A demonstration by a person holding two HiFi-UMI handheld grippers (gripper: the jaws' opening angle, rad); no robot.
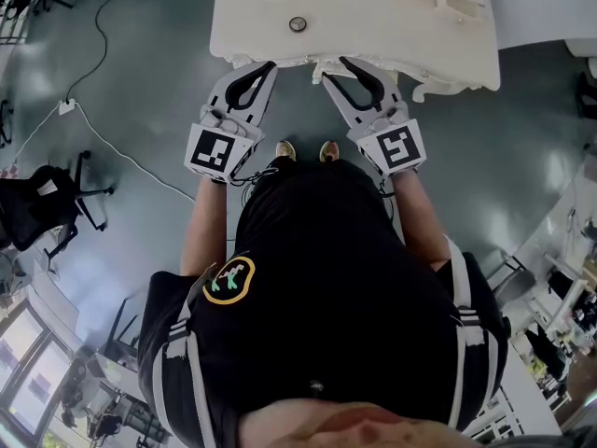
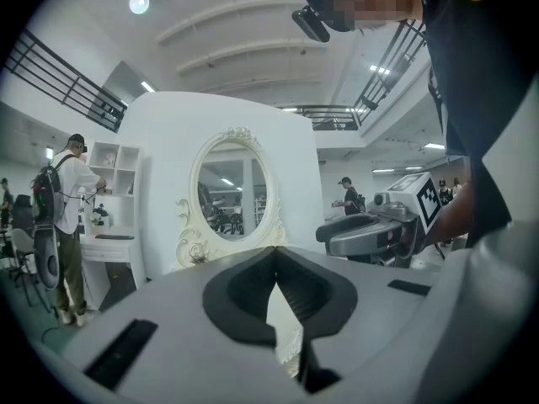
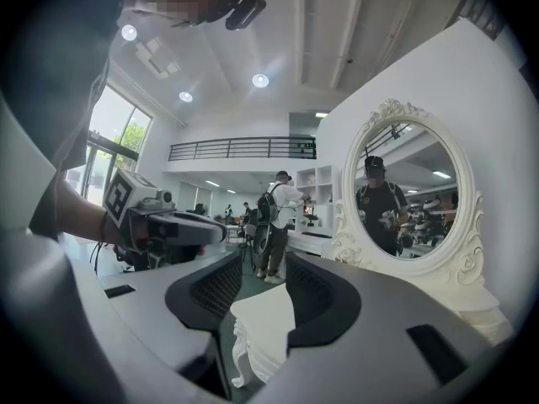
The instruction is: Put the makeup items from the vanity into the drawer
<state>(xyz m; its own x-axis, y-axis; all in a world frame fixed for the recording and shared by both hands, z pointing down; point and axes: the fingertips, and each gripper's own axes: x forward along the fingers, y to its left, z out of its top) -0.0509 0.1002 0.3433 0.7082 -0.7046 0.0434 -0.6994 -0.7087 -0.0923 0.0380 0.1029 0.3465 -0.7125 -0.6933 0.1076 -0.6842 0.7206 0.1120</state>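
The white vanity [image 1: 373,21] stands straight ahead of me, and a small round item [image 1: 298,24] lies on its top. Both grippers hover just off its front edge. My left gripper [image 1: 269,64] has its fingertips together with nothing in them; in the left gripper view [image 2: 274,263] only the vanity's carved edge shows below the tips. My right gripper [image 1: 334,66] is slightly open and empty, and a vanity corner shows through its gap [image 3: 265,280]. The oval mirror [image 2: 232,194] faces both gripper views. I see no open drawer.
A black office chair [image 1: 47,203] and a floor cable [image 1: 103,138] lie to my left. A person with a backpack [image 2: 67,225] stands by white shelves [image 2: 114,167]. More people [image 3: 278,217] stand beyond the vanity. My feet [image 1: 303,150] are close to its front.
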